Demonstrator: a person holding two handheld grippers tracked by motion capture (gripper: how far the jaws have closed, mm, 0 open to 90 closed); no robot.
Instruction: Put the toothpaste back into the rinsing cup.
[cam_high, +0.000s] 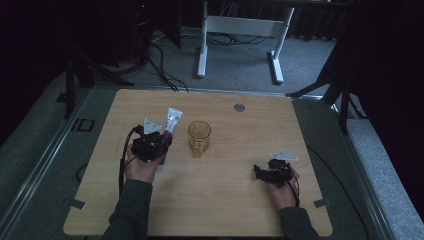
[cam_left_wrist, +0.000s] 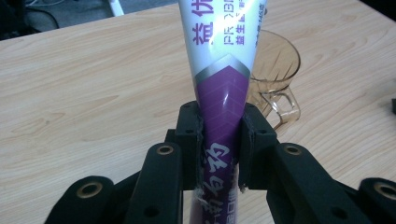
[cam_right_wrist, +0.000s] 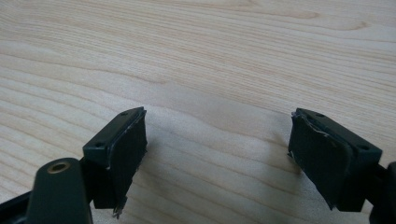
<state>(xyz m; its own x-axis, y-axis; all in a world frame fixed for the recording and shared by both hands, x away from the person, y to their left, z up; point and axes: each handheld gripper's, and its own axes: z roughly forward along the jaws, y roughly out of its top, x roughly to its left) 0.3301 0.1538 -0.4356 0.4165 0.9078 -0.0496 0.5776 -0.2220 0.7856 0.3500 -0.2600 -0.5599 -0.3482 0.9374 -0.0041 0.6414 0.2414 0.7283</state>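
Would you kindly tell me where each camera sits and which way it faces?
High view: above the person's side, looking forward and down on the table; both forearms, left gripper and right gripper show.
Left gripper view: along its jaws, clamped on the toothpaste tube, toward the amber cup.
Right gripper view: along its open jaws, over bare wood.
Shared: high and left views show tube and cup.
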